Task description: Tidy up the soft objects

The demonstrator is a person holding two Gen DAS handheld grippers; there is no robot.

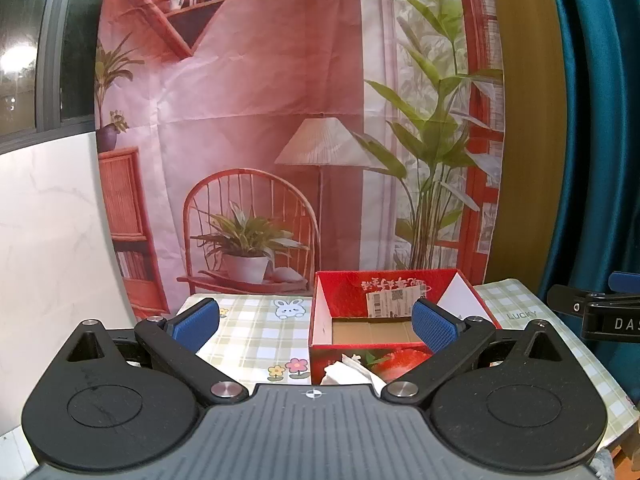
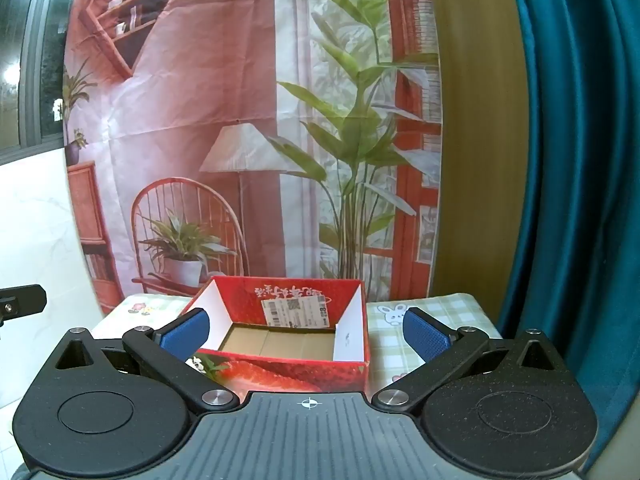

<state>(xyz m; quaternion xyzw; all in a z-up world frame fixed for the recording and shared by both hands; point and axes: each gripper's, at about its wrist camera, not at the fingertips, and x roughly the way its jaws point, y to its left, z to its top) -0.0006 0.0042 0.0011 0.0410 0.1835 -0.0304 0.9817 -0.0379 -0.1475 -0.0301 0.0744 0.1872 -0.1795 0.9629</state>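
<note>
— Red cardboard box (image 2: 280, 344) sits open on your checked tablecloth (image 1: 256, 332), right?
— Yes; crumpled white soft thing (image 1: 346, 372) lies just before it. Your left gripper (image 1: 316, 326) and right gripper (image 2: 306, 330) both hover spread wide, holding nothing.

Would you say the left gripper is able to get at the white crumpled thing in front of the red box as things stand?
Probably yes. The left gripper is open and holds nothing, and the white thing lies just ahead, low between its fingers, against the red box. Nothing covers it, though the gripper body hides its lower part.
</note>
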